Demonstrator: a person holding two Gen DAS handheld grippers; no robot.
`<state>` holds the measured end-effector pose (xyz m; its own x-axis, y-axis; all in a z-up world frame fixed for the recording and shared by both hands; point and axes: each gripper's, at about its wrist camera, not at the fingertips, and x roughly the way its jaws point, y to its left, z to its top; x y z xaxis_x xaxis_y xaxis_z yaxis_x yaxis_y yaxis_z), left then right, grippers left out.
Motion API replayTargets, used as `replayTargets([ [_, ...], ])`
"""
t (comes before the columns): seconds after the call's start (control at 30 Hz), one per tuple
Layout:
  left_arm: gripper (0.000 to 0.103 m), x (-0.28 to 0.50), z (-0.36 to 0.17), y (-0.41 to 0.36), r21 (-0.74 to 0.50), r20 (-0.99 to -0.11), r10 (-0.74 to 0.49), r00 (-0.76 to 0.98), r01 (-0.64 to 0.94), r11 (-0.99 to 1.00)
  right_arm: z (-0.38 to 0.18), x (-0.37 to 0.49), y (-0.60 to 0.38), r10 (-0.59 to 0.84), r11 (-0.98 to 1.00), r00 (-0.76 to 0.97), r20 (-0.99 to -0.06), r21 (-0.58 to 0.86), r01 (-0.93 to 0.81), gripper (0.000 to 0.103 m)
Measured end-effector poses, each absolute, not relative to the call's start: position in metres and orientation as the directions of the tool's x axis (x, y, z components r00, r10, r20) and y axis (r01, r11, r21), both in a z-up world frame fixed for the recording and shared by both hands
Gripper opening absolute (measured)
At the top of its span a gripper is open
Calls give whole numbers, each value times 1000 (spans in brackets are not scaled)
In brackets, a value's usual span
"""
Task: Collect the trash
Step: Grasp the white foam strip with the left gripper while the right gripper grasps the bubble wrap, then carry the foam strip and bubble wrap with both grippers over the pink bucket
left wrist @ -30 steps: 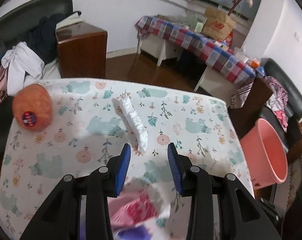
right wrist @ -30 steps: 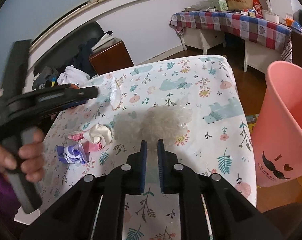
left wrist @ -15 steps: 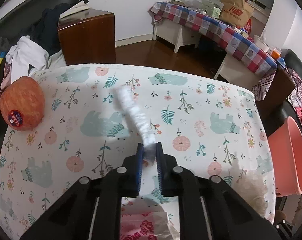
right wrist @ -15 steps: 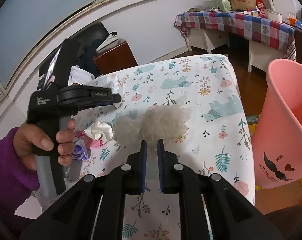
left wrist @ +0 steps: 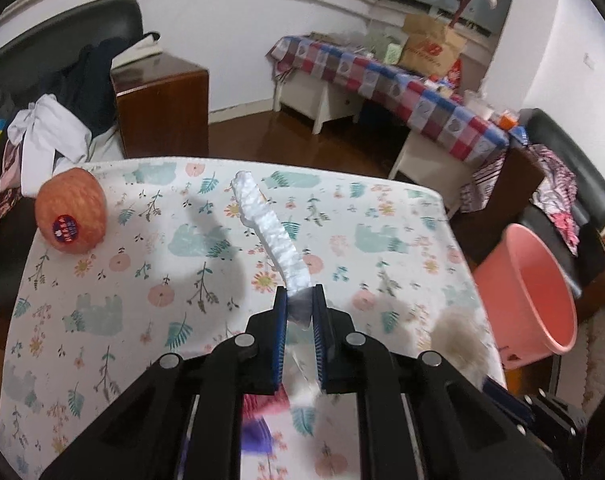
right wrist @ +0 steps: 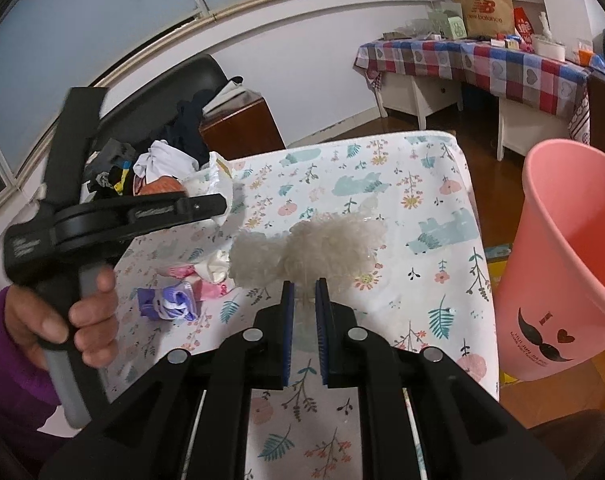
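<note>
With both of my claws already loaded, everything in the next move hangs on where the pink bin (right wrist: 574, 276) stands, so I place things by it, going left to right. Farthest from the bin, at the tabletop's (left wrist: 102, 300) far left corner, sits an orange fruit in a foam net (left wrist: 70, 210), which I judge is not trash. Nearer the bin, my left claw (left wrist: 300, 310) is pinched on the near end of a white crinkled strip (left wrist: 268, 232); its long axis runs straight out ahead of the claw and away from me, tilted a little to the left, its free end lifted off the cloth. Under and behind that claw, crumpled pink and purple wrappers (right wrist: 170, 300) lie on the tabletop, not yet picked up. Closer to the bin again, my right claw (right wrist: 302, 292) is pressed together on the stem of a fluffy white wad (right wrist: 306, 248), which sticks up just ahead of the fingertips, held above the flowered cloth. The bin stands on the floor off the tabletop's right edge, its mouth tipped toward me, just beside my right claw and well apart from my left. So I judge the right hand is the nearer one and should drop first, swinging right past the edge; the strip must cross the whole tabletop, and its length may drag or catch the rim.
</note>
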<state>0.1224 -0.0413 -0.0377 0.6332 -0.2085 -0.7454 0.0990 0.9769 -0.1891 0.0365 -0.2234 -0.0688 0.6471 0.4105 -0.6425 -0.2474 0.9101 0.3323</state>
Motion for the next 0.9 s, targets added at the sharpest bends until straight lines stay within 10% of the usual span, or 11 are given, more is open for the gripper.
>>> replayTargets([
  [0.9,11,79,1,-122,-218,-669,-395,630,343,914,-43,7,-299,261,945,772,-580,318,-81,11],
])
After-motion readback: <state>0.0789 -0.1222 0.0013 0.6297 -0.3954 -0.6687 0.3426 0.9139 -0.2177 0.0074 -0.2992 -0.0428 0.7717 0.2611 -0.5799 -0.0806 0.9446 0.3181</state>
